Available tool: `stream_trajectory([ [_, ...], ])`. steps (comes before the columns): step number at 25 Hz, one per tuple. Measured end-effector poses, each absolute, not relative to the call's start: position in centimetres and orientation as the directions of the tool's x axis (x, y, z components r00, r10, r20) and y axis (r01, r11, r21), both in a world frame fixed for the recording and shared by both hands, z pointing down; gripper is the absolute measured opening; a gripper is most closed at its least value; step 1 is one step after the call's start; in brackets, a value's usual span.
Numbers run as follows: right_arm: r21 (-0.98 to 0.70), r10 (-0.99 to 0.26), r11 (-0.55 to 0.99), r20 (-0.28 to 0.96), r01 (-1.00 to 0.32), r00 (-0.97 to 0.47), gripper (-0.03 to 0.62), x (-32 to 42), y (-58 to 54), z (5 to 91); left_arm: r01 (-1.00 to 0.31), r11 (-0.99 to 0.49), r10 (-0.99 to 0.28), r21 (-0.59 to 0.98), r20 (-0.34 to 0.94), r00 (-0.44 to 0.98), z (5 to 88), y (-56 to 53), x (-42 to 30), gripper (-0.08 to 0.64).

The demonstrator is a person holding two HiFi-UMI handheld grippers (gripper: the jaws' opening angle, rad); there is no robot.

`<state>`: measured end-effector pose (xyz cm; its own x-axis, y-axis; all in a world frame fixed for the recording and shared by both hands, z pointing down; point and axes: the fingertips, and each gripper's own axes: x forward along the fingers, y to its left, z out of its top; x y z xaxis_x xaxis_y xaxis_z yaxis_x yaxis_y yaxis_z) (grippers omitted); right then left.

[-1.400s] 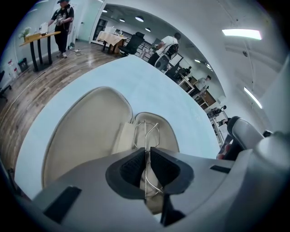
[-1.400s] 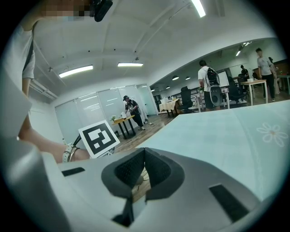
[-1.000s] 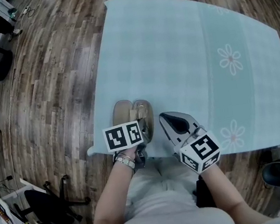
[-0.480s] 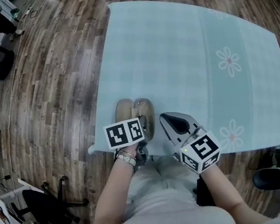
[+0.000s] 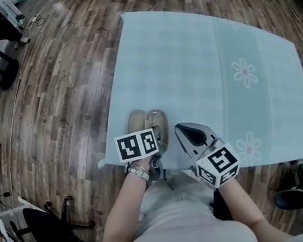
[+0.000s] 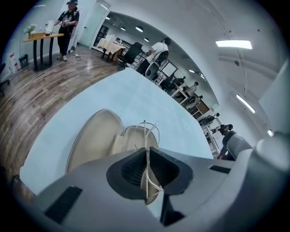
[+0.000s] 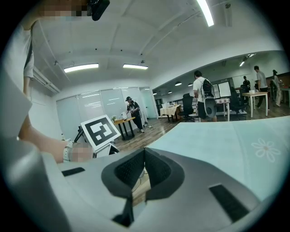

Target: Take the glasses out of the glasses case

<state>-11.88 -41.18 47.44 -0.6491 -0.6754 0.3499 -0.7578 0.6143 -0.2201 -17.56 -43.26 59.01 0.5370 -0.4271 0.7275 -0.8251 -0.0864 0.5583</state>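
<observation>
Tablecloth [image 5: 200,70], glasses [image 6: 146,136] (apparently) in left gripper [image 6: 146,153]

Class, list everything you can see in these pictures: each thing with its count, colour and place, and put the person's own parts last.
tablecloth: one, pale blue, covering the table
flower prints: at least two, white, on the cloth's right side
glasses case: one, beige, open, near the cloth's near left corner
glasses: one pair, thin metal frame, pinched in the left claw, over the case
floor: dark wood planks, around the table
office chair: one, black, on the floor at the person's left
left claw: one, grey, shut on the glasses
right claw: one, grey, jaws together, empty, right of the case
forearms: two, bare, at the head view's bottom
</observation>
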Motion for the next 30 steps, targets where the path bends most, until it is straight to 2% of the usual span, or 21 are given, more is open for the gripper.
stream_trajectory([
  [16,-0.131,-0.702,0.631,0.323,-0.765,-0.635,0.008,-12.6,-40.9,44.4,-0.823,-0.128,-0.548,0.554,0.652,0.524,55.2,-43.5,-18.9,0.037],
  [30,-0.110,-0.750,0.604,0.256,-0.789,-0.610,0.008,-13.2,-40.7,43.0,-0.861,-0.277,-0.724,0.426,0.497,0.478,49.5,-44.4,-19.9,0.035],
])
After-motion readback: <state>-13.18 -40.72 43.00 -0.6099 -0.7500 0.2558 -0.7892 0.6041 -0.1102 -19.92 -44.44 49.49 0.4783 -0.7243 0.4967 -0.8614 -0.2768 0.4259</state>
